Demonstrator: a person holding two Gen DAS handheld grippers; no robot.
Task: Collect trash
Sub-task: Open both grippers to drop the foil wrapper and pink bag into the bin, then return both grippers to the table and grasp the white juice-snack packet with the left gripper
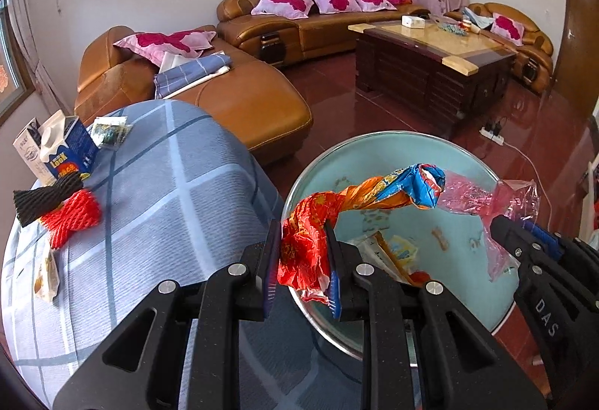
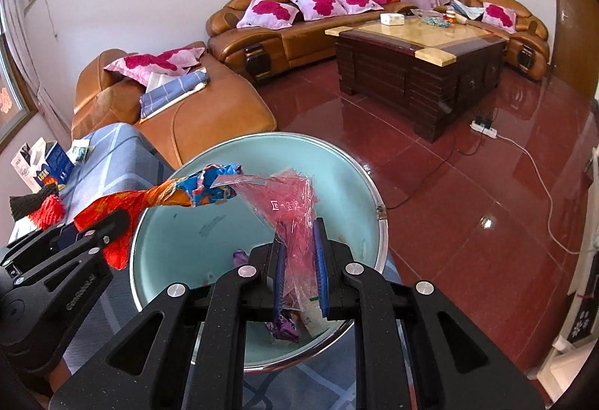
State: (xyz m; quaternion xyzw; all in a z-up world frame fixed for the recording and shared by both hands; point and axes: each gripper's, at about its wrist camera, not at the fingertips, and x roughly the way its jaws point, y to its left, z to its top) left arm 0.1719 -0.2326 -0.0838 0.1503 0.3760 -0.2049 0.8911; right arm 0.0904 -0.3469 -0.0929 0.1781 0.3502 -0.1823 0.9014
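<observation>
Twisted foil wrapper [image 1: 359, 196] pinched by left claw [image 1: 303, 256], pink plastic bag [image 2: 290, 211] clamped by right claw [image 2: 301, 260], both held over basin [image 1: 468, 155]. Few scraps already binned; carton [image 1: 69, 151], foam nets [image 1: 71, 215] left on bench [image 1: 168, 204] at 9 o'clock.

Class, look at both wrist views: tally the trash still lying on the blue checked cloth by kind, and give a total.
Cartons: 2, the blue milk carton and the white carton
Foam fruit nets: 2, the black net and the red net
Small wrappers: 2, the green packet and the yellow-white wrapper
Total: 6
</observation>
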